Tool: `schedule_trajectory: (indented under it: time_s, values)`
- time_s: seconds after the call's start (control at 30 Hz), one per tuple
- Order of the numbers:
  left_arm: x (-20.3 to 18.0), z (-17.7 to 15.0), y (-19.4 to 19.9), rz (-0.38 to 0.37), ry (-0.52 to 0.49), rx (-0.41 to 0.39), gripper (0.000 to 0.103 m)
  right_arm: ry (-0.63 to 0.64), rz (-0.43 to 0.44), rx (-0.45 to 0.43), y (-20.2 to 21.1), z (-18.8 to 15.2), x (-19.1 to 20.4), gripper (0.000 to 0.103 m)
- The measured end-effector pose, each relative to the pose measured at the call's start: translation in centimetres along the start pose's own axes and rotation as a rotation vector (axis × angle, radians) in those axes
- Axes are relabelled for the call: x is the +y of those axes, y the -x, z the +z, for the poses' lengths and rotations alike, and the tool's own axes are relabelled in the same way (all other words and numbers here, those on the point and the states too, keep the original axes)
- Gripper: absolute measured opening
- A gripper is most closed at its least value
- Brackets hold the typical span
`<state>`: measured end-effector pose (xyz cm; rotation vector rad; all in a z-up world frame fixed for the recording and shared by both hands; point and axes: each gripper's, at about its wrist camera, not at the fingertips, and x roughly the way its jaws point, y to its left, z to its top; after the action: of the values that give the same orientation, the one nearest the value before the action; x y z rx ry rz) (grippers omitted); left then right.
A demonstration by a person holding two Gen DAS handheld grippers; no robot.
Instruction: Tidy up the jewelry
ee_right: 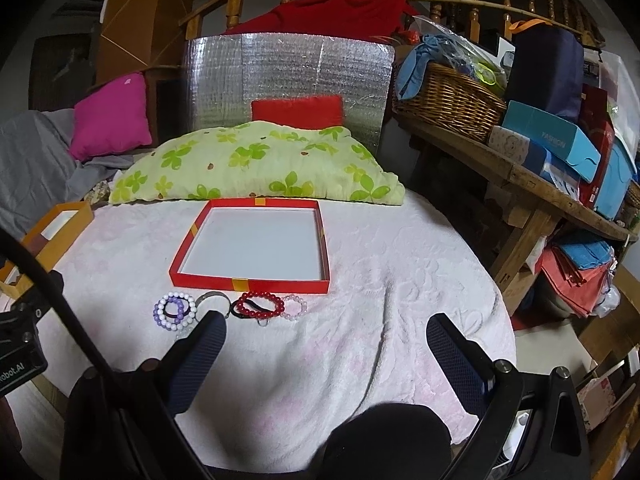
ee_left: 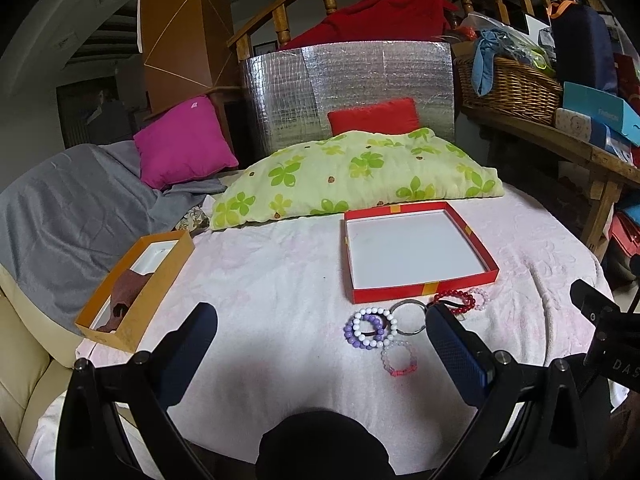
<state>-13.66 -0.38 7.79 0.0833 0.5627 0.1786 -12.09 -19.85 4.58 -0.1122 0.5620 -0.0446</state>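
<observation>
Low in the frame, the left hand-held gripper (ee_left: 320, 336) and right hand-held gripper (ee_right: 326, 344) both hung spread apart, holding nothing. Just beyond, a row of beaded bracelets (ee_left: 370, 328) lay on the white fleece blanket (ee_left: 260, 276), beside the shallow red cardboard tray (ee_left: 424, 290) at centre.

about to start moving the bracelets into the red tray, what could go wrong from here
1. The bracelets lie bunched and overlapping: the purple and white bracelets touch the metal ring, and a black band crosses the red bead bracelet. Lifting one may drag a neighbour.
2. The towel is soft and wrinkled, so jaws pressing down could pinch fabric.
3. The red tray has a low wall and sits close behind the pile; a nudge might shift it.
</observation>
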Motion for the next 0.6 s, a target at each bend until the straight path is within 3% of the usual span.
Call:
schedule_trajectory:
  time_s: [0.6]
  values:
    - [0.57,-0.45,-0.74,0.007,0.022,0.014,0.103,-0.001,0.015,0.031,-1.04,-0.52,0.45,0.102]
